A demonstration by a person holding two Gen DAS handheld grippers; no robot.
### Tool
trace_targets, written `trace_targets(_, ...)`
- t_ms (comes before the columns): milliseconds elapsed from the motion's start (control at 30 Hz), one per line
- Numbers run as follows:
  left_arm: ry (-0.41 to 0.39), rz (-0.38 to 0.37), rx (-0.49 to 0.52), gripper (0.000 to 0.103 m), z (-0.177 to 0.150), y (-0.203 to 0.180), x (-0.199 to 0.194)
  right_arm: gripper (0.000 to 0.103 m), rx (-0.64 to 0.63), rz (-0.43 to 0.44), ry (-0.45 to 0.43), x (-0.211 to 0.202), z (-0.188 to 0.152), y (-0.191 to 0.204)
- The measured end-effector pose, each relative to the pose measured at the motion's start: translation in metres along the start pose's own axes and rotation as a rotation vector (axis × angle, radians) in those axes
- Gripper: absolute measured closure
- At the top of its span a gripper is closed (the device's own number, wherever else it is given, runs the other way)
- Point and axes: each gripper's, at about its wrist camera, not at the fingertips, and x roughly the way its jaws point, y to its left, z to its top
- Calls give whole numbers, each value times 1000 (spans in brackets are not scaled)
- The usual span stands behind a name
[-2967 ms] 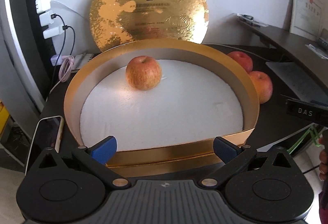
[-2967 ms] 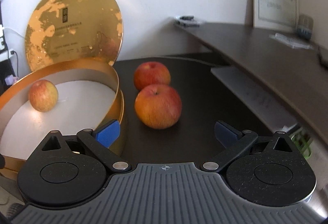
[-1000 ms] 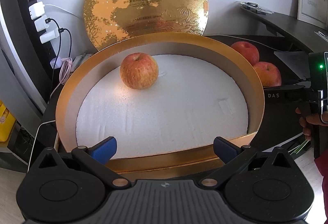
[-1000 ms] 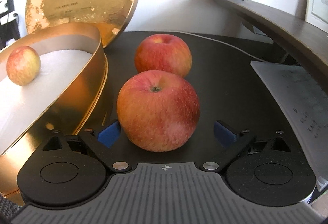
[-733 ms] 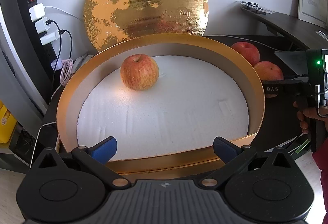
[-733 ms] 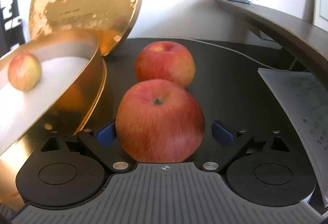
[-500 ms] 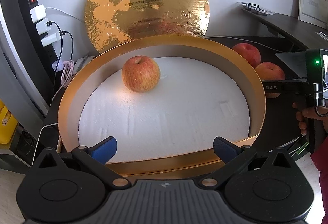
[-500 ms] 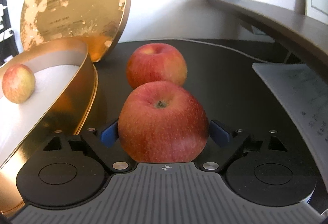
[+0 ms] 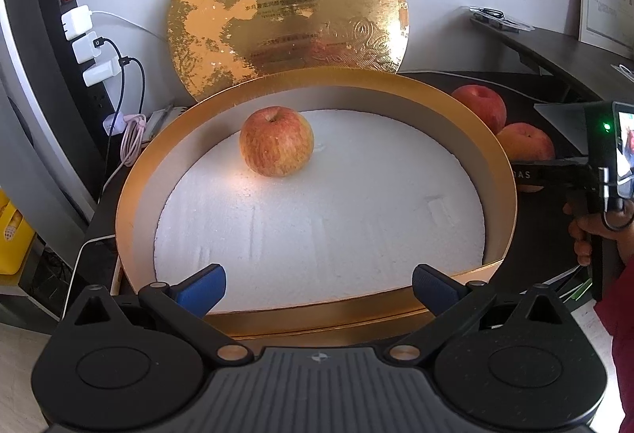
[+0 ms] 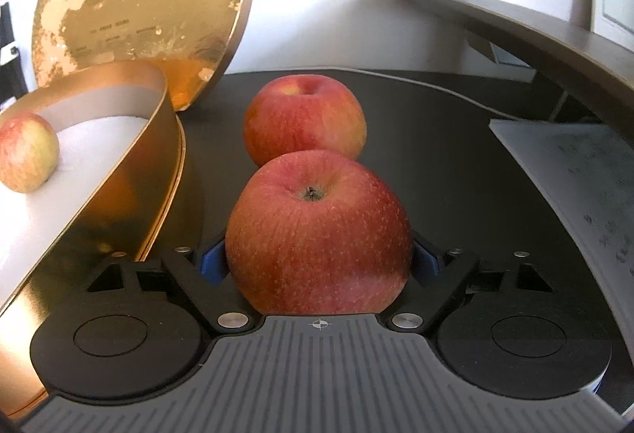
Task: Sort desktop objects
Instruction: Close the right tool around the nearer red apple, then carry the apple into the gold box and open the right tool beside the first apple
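Observation:
A round gold box (image 9: 503,171) with a white foam floor holds one yellow-red apple (image 9: 276,141); this apple also shows in the right wrist view (image 10: 25,153). My left gripper (image 9: 315,284) is open and empty at the box's near rim. My right gripper (image 10: 317,260) is shut on the near red apple (image 10: 319,232), its blue pads pressed on both sides. A second red apple (image 10: 304,119) sits just behind it on the dark desk. Both red apples show right of the box in the left wrist view (image 9: 523,143).
The gold lid (image 9: 287,8) leans upright against the wall behind the box. A power strip with chargers and cables (image 9: 95,52) stands at the left. A sheet of paper (image 10: 574,171) lies at the right under a raised wooden shelf (image 10: 535,32).
My right gripper moved forward around the near red apple and closed its fingers on it. My left gripper stayed open at the box's front rim.

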Motion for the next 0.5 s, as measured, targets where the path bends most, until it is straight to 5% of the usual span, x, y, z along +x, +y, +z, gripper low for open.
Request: trace_targets(500,-40,-35,-37,1,-9,24,-20,15,81,-36,-86,-50,15,7)
